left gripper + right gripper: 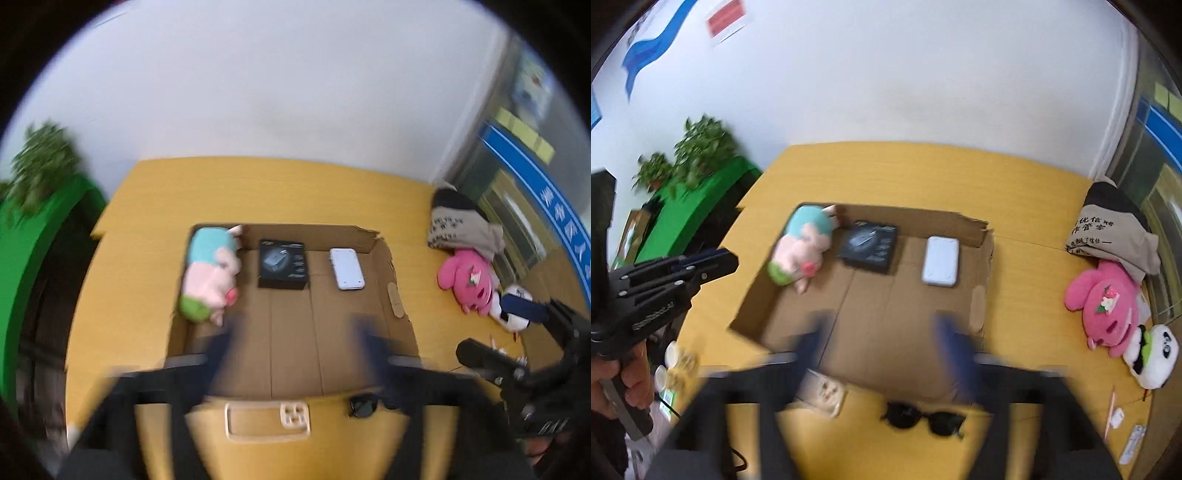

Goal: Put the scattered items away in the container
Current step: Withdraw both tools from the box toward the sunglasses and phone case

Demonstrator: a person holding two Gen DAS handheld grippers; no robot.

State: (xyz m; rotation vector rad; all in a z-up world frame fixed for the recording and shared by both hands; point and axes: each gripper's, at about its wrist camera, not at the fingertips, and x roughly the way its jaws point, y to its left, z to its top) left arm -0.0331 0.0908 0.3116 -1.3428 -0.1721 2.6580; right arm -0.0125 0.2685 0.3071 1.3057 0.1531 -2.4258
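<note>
cardboard box (384, 266) at table (295, 184) centre, holding one pig plush (210, 273) at 9 o'clock, one black box (282, 264), one white case (346, 267) | left gripper (295, 332) and right gripper (882, 332) angled down above it; jaws spread, empty | sunglasses (923, 415) one, 6 o'clock outside | pink plush (1104, 306) one, 3 o'clock | bag (1108, 225) lettering unreadable

Both views are bright and evenly lit, with soft shadows inside the box (384, 258) and no glare. Motion blur smears the near fingers (221, 347) and the plant (698, 147). Fisheye distortion bends the table (1034, 221), and black vignette rings each frame.
</note>
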